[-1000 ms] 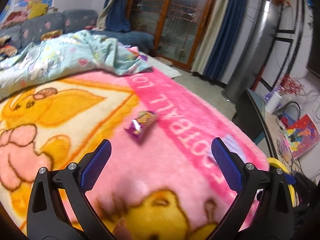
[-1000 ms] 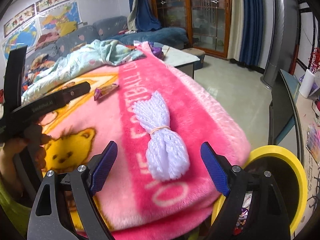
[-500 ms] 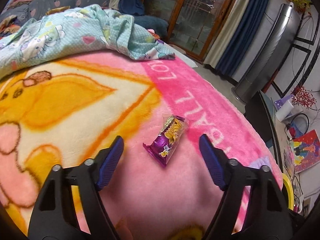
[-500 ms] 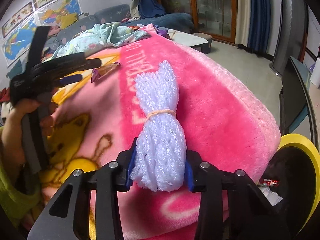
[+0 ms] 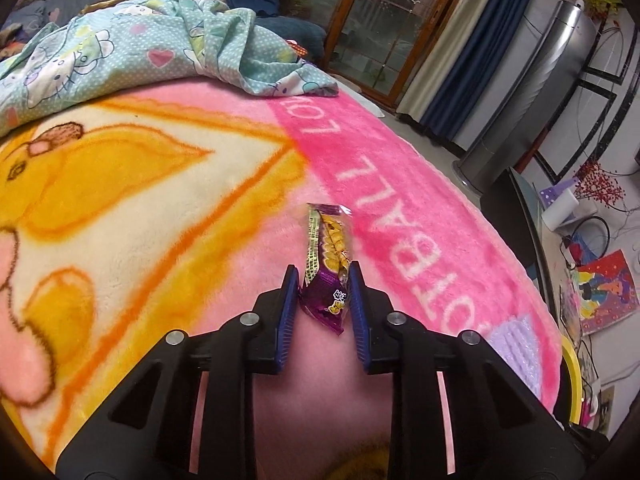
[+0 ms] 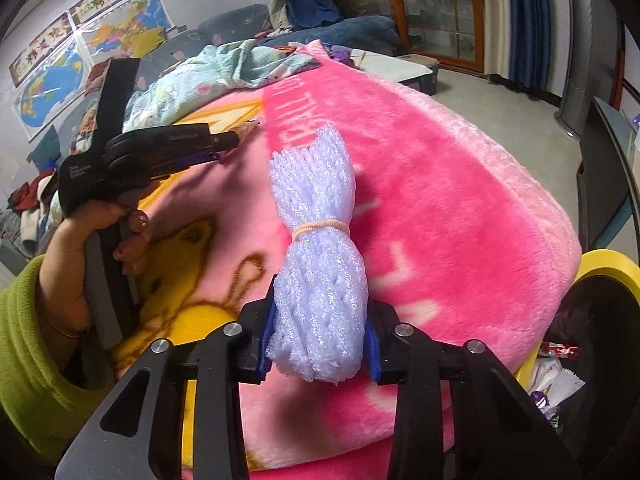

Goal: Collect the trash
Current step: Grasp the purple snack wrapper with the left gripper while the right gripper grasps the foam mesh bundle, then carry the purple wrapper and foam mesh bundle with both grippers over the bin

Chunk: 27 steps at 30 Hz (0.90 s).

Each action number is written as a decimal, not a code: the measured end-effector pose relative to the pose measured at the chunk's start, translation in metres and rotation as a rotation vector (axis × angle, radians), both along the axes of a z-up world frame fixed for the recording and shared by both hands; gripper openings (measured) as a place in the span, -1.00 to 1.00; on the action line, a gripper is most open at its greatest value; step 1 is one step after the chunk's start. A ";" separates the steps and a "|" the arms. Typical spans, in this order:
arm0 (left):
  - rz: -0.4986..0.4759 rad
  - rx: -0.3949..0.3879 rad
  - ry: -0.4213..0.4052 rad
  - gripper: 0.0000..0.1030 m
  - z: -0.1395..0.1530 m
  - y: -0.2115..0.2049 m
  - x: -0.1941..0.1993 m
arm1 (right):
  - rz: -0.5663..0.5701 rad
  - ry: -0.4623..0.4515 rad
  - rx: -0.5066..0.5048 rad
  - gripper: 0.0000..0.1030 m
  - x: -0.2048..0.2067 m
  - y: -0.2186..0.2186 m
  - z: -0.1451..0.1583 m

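A purple and yellow snack wrapper (image 5: 328, 240) lies on the pink cartoon blanket (image 5: 160, 200). My left gripper (image 5: 323, 269) has its jaws closing, and the blue pads press the wrapper's near end from both sides. A white foam-net bundle (image 6: 316, 184), tied with a rubber band, lies on the blanket's pink stripe. My right gripper (image 6: 322, 300) is closing too, its pads squeezing the bundle's near end. The right wrist view also shows the left gripper (image 6: 224, 148) at the wrapper, held by a hand (image 6: 92, 232).
A yellow-rimmed bin (image 6: 604, 260) with a black liner and some trash inside stands at the blanket's right edge. A teal patterned quilt (image 5: 120, 48) is heaped at the far side. A dark glass table (image 5: 520, 208) and bare floor lie to the right.
The left gripper moved forward and down over the wrapper and its jaws came in from wide apart onto it. The right jaws came in onto the foam-net bundle.
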<state>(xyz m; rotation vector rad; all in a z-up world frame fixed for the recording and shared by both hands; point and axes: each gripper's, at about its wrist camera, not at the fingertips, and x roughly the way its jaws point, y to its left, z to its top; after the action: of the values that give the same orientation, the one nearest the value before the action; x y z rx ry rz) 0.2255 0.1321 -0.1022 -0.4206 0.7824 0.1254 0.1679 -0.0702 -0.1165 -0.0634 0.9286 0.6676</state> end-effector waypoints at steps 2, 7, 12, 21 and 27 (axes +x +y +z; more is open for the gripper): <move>-0.012 0.002 -0.007 -0.67 0.001 -0.004 -0.005 | 0.012 0.005 0.009 -0.41 -0.002 0.001 0.002; -0.029 -0.008 -0.031 -0.67 0.008 -0.011 -0.019 | 0.025 0.005 0.013 -0.43 -0.005 0.001 0.006; -0.064 -0.001 -0.059 -0.67 0.017 -0.024 -0.032 | 0.021 -0.005 0.010 -0.43 -0.009 -0.009 0.011; -0.130 0.032 -0.095 -0.67 0.029 -0.052 -0.047 | -0.045 -0.037 0.020 -0.43 -0.002 -0.034 0.023; -0.176 0.041 -0.116 -0.67 0.036 -0.070 -0.052 | -0.087 -0.057 0.031 -0.43 0.000 -0.053 0.033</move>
<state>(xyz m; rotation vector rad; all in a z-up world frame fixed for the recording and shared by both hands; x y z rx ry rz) 0.1730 0.0619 -0.0659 -0.3162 0.6976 -0.0469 0.1680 -0.1232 -0.0835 -0.0149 0.8614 0.5966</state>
